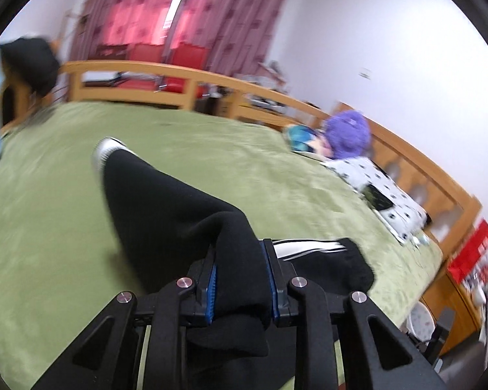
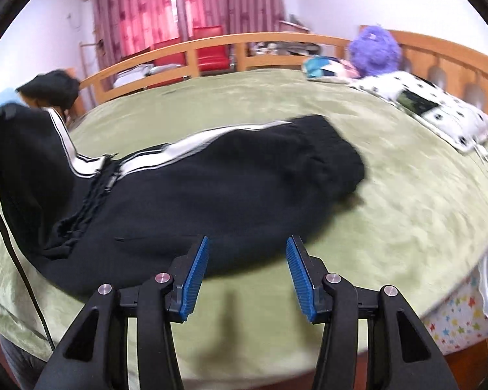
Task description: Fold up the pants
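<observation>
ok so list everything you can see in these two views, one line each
pants: one, black with white side stripes, on the blanket, one end lifted
blanket: one, green, covering the bed
bed frame: one, wooden, around the blanket
plush toy: one, purple, far end of bed
spotted pillow: one, white with black spots, by the toy
curtains: pink, at the window
red chairs: two, behind the frame
left gripper: black with blue pads, shut on pants
right gripper: open, at the pants' near edge
</observation>
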The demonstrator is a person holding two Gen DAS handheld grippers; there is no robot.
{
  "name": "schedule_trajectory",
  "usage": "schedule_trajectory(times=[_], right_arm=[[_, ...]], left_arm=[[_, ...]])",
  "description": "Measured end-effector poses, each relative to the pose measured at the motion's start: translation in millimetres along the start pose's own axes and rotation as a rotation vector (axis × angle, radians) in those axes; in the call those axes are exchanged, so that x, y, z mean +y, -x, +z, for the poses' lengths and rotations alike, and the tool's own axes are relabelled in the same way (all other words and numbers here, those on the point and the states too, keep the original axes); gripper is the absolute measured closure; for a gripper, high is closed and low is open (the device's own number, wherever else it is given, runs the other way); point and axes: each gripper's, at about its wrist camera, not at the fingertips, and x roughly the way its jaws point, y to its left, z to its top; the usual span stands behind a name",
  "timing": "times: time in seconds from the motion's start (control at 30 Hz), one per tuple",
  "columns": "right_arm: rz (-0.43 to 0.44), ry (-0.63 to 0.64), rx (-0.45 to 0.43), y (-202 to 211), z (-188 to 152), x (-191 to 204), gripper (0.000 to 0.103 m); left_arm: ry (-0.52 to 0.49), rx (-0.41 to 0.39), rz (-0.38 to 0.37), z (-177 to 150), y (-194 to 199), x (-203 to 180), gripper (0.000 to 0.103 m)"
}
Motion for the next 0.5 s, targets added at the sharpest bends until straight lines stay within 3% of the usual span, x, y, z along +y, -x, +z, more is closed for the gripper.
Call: schedule_trajectory(times=[0.23,0.3,0.37,0.4,0.43,0.5], right_arm=[[-0.07,-0.158,0.044,26,-25,-67,0.054],[-0.096,-0.168,0.06,27,-30,-75,0.054],[-0.111,-0.166,0.074,26,-31,-82,0.054],[-0.109,-0.159,0.077,23,-29,-83,0.054],[-0.108,-0.153,0.078,22,-29,-81,0.054],[-0.101,-0.135,0.077,16,-23,-80,0.054]], left_arm=[[-0.058,0.066,-0.193,-3,-70,-116,0.081],[-0.06,0.127,-0.282,-12,-98,-141,0.08],[-0.034,0.25,-0.4,-23,-129,-154,0.069],[-0.005,0.334,-0.435,-29,-143,-155,0.057],[0.025,0.38,-0.437,-35,-150,-153,0.053],[0.028,0.363,-0.413,-42,-146,-142,0.049]])
